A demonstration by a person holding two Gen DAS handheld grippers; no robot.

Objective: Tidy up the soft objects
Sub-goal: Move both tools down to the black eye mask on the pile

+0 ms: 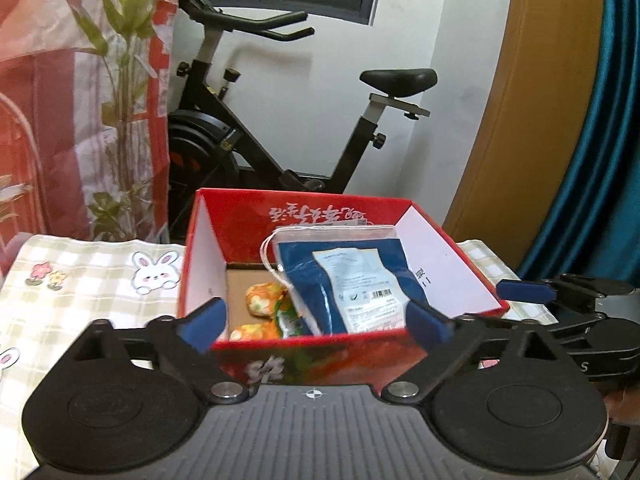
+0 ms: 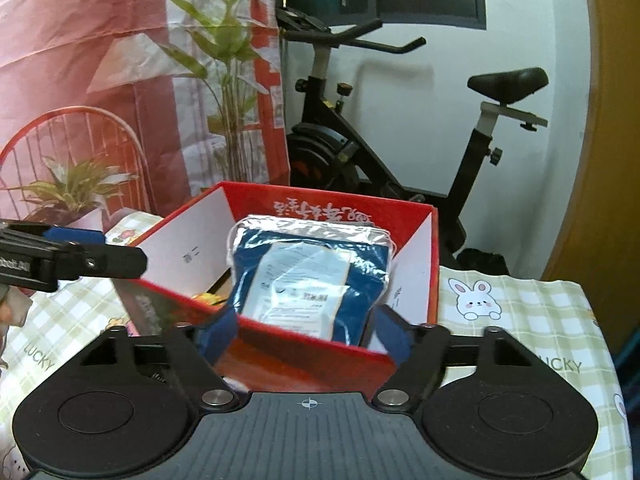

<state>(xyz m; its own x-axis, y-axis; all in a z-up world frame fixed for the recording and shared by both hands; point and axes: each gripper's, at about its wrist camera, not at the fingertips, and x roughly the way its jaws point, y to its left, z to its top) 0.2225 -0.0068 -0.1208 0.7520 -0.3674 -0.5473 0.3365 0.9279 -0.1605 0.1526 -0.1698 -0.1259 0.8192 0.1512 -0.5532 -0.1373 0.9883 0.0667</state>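
A red open box (image 1: 304,342) (image 2: 320,354) stands on the table in front of both grippers. Inside it a clear bag with blue fabric and a white label (image 1: 352,280) (image 2: 312,276) leans against the right wall. Orange flowered soft pieces (image 1: 262,300) lie on the box floor at the left. My left gripper (image 1: 316,322) is open and empty, fingers spread at the box's near rim. My right gripper (image 2: 306,336) is open and empty, its blue pads (image 2: 218,336) at the near rim beside the bag.
A checked tablecloth with rabbit prints (image 1: 80,280) (image 2: 520,312) covers the table. A black exercise bike (image 1: 280,128) (image 2: 400,152) stands behind it. A red printed backdrop (image 1: 60,100) hangs at the left, and a blue curtain (image 1: 600,140) at the right.
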